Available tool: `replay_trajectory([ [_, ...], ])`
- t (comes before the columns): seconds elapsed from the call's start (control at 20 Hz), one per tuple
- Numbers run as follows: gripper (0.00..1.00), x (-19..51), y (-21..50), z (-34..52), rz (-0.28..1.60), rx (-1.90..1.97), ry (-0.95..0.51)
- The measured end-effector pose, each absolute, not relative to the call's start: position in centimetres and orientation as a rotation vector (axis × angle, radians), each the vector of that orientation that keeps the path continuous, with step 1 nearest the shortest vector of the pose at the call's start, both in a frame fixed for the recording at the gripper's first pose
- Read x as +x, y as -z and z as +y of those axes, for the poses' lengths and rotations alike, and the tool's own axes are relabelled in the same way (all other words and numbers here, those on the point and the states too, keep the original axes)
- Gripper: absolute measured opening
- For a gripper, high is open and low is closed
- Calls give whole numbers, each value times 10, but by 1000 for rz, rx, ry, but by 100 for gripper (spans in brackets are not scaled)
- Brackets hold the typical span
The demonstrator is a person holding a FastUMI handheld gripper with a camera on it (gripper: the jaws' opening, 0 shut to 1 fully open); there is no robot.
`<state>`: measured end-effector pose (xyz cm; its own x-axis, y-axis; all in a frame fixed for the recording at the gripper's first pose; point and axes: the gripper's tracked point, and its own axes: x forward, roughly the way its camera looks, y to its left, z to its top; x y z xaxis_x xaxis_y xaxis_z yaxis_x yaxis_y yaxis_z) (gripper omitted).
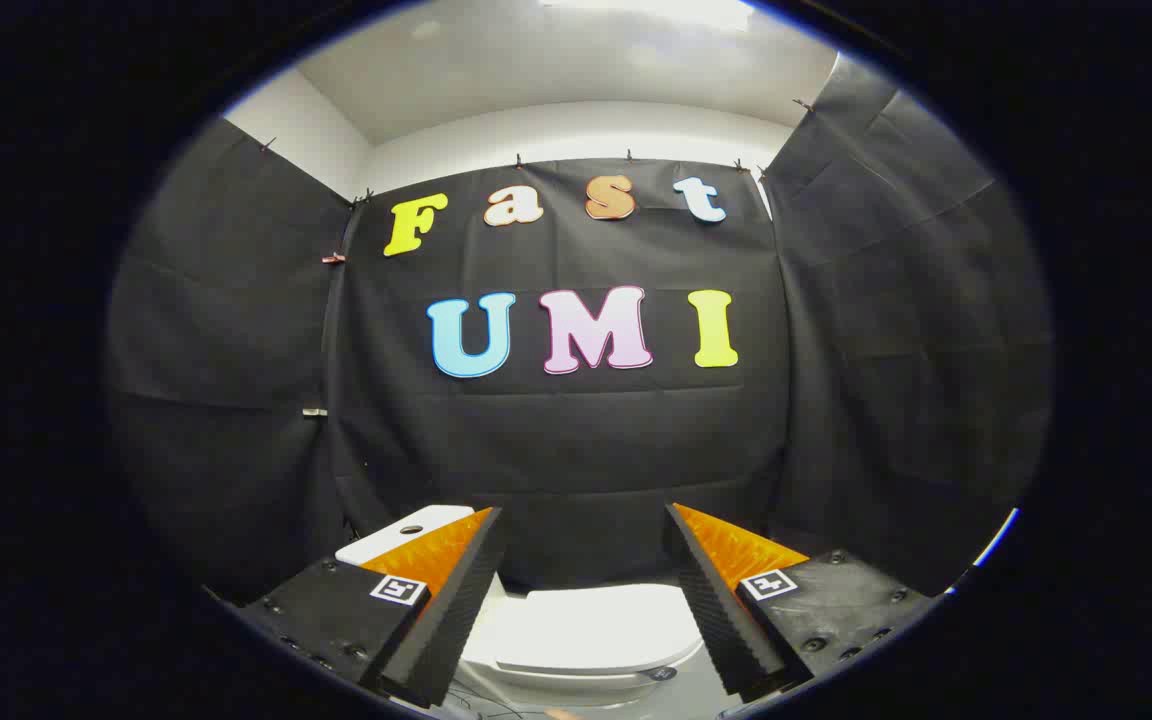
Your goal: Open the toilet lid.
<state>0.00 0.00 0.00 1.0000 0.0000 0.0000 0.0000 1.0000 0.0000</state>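
Note:
A white toilet stands low against the black cloth wall, and its lid lies flat and closed over the bowl. The white cistern top with a round flush button shows behind my left finger. My gripper is held above and in front of the toilet, open, with nothing between its orange and black fingers. The lid lies below the gap between the fingers, well apart from them.
Black cloth walls close in behind the toilet and on both sides. A strip of grey floor shows by the toilet's base. White wall and ceiling are above the cloth.

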Motion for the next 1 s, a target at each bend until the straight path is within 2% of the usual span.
replay_trajectory([
  [1.0, 98, 2, 8, 2, 22, -26, 19],
])
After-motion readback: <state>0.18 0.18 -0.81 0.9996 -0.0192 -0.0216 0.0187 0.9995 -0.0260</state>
